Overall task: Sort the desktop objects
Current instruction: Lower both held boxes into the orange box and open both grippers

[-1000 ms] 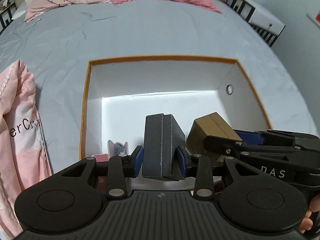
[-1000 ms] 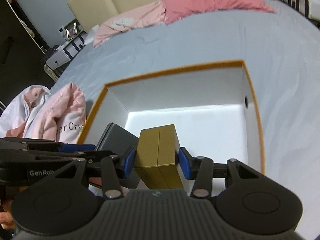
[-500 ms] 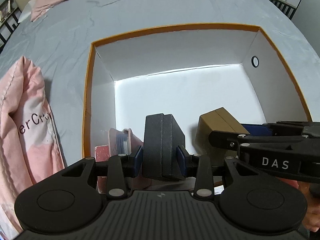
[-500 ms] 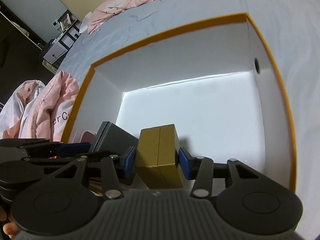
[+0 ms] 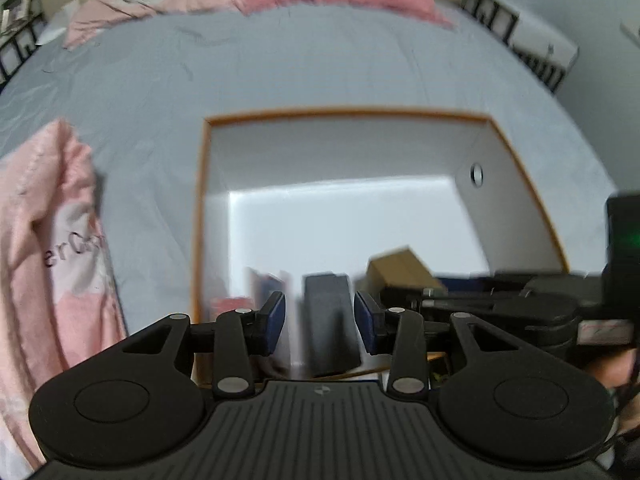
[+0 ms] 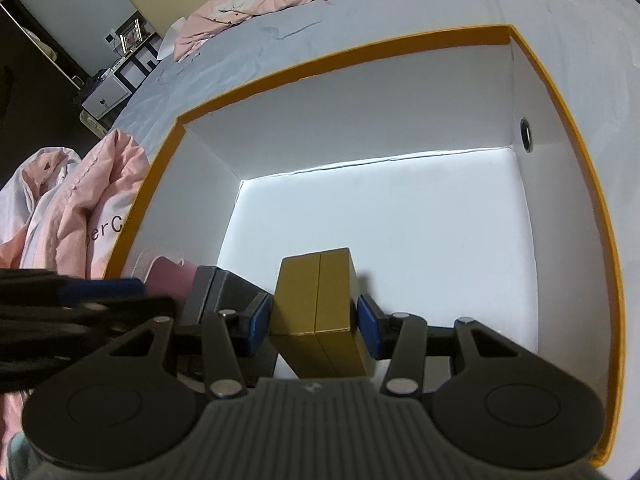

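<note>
The left gripper (image 5: 320, 317) has just let go: half a second ago its blue fingers (image 5: 275, 317) were clamped on the dark grey box (image 5: 329, 318), and now they stand apart with a gap on each side of it, the view smeared as though that hand is pulling back and up. The grey box looks to be sitting upright at the near end of the white storage box (image 6: 568, 128) with the orange rim, which lies on the grey bed (image 5: 280, 72). Just beside it, the gold box (image 6: 318, 300) has not been freed in the same way; the right gripper (image 6: 314, 318) has its fingers (image 6: 259, 317) pressed to both sides of it, as they were a moment back, low inside the storage box near the front wall. Some pinkish item (image 6: 168, 276) lies further left inside; I cannot make out what. So I would judge the grey box as sorted, the gold one about to follow once the right hand opens. A pink cloth (image 5: 48, 240) lies on the bed outside the box.
</note>
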Action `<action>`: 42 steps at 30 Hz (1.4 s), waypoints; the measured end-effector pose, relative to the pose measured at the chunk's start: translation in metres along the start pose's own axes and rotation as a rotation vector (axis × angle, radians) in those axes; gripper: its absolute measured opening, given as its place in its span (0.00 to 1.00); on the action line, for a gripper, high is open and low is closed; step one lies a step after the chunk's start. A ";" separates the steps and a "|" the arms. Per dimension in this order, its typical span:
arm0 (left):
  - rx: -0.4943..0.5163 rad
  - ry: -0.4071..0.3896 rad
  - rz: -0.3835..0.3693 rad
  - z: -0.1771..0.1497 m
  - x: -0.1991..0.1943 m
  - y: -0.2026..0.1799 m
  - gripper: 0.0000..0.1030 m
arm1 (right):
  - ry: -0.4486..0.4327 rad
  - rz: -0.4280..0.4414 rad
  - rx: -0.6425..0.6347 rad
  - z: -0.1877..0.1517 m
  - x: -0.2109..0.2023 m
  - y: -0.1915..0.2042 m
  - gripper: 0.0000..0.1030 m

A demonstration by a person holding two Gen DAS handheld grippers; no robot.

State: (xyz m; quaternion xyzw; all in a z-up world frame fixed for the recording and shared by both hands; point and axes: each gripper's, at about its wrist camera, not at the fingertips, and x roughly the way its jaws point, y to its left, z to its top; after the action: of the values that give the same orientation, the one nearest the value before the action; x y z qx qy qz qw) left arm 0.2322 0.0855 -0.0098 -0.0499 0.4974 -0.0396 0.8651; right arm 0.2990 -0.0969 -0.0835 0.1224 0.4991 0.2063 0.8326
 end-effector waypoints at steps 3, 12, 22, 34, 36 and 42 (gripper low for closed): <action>-0.077 -0.081 0.019 -0.007 -0.013 0.020 0.43 | 0.013 0.001 -0.007 -0.001 0.004 0.005 0.48; -0.344 -0.129 -0.079 -0.035 -0.001 0.085 0.36 | 0.091 0.008 -0.043 -0.001 0.010 0.019 0.49; -0.401 -0.106 -0.187 -0.050 0.015 0.107 0.23 | 0.134 0.043 0.074 0.003 0.006 0.006 0.29; -0.406 -0.107 -0.199 -0.052 0.018 0.111 0.23 | 0.183 0.087 0.153 0.003 0.015 0.012 0.24; -0.399 -0.108 -0.194 -0.052 0.018 0.109 0.23 | 0.196 0.091 0.163 0.004 0.016 0.010 0.24; -0.381 -0.121 -0.171 -0.055 0.015 0.104 0.23 | 0.176 0.069 0.095 0.001 0.012 0.019 0.28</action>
State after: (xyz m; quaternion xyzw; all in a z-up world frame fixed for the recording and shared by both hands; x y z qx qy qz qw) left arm 0.1943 0.1843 -0.0634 -0.2568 0.4369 -0.0152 0.8619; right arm 0.3005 -0.0746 -0.0851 0.1603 0.5753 0.2208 0.7711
